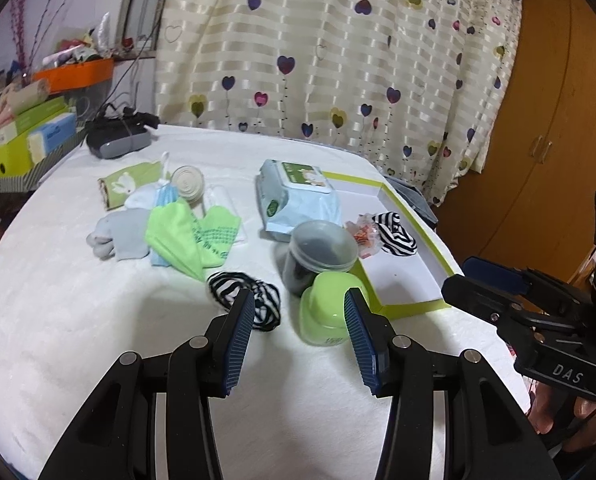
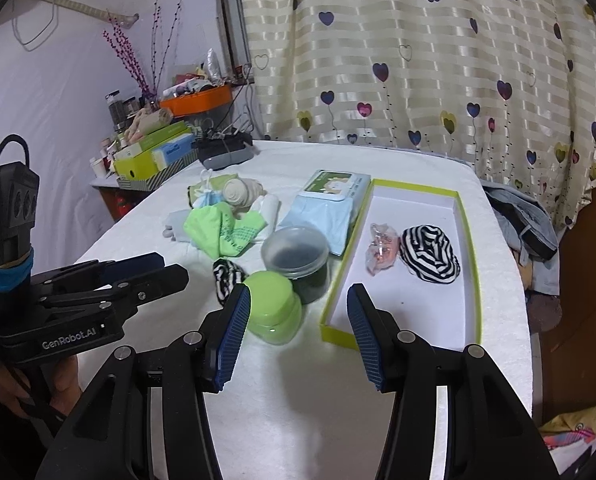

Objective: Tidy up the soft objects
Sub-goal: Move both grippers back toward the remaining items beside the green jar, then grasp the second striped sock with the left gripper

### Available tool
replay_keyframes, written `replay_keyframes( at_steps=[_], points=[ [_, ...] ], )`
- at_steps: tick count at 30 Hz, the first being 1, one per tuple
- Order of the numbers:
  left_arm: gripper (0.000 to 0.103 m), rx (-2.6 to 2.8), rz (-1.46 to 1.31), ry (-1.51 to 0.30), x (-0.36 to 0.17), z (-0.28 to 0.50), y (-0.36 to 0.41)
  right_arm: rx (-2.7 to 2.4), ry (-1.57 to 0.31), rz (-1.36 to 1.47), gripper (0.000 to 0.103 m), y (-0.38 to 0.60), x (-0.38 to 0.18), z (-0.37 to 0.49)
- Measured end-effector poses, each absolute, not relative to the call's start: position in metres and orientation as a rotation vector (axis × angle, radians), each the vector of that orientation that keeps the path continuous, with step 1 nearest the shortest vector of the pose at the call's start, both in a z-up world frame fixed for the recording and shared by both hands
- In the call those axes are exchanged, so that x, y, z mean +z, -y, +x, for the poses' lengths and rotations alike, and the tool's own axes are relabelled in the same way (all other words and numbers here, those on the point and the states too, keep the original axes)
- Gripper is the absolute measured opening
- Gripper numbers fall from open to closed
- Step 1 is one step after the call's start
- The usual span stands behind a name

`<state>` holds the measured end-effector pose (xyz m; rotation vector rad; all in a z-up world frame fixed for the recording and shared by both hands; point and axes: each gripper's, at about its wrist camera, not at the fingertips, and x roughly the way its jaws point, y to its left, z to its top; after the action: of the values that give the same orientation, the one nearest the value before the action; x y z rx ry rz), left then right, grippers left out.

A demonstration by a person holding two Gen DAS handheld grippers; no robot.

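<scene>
**A:** How did the fingers stand?

**B:** The left gripper (image 1: 300, 310) was spread wide and held nothing, above the white table (image 1: 78, 320). The right gripper (image 2: 298, 306) gaped the same way, empty, over the near end of the green-rimmed tray (image 2: 468, 216).

**A:** And the soft things?

**B:** One striped sock (image 2: 430, 254) lay in the tray beside a crumpled wrapper (image 2: 382, 248). The other striped sock (image 1: 244, 298) lay on the table just beyond the left gripper's left finger, near a green jar (image 1: 330, 312). The green socks (image 1: 194, 236) and grey sock (image 1: 116, 236) were heaped farther back.
</scene>
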<state>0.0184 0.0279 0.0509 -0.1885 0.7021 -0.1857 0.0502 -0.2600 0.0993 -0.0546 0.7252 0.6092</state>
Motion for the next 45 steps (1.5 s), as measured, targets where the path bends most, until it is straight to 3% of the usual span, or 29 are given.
replay_keyframes(
  at_steps=[32,33,35,38,45],
  points=[
    [0.049,-0.086,-0.342,-0.900,-0.033,0.110,-0.044,0.653,-0.746,-0.076,0.051,0.236,0.082,0.097],
    [0.047,-0.083,-0.334,-0.892,-0.032,0.110,-0.044,0.652,-0.750,-0.075,0.051,0.236,0.081,0.099],
    [0.020,-0.082,-0.324,-0.885,-0.032,0.110,-0.044,0.652,-0.753,-0.075,0.051,0.234,0.081,0.102],
    [0.012,-0.094,-0.341,-0.880,-0.033,0.108,-0.051,0.653,-0.756,-0.075,0.051,0.231,0.081,0.105],
    [0.011,-0.089,-0.382,-0.823,-0.018,0.085,-0.074,0.677,-0.756,-0.093,0.051,0.210,0.084,0.107]
  ],
)
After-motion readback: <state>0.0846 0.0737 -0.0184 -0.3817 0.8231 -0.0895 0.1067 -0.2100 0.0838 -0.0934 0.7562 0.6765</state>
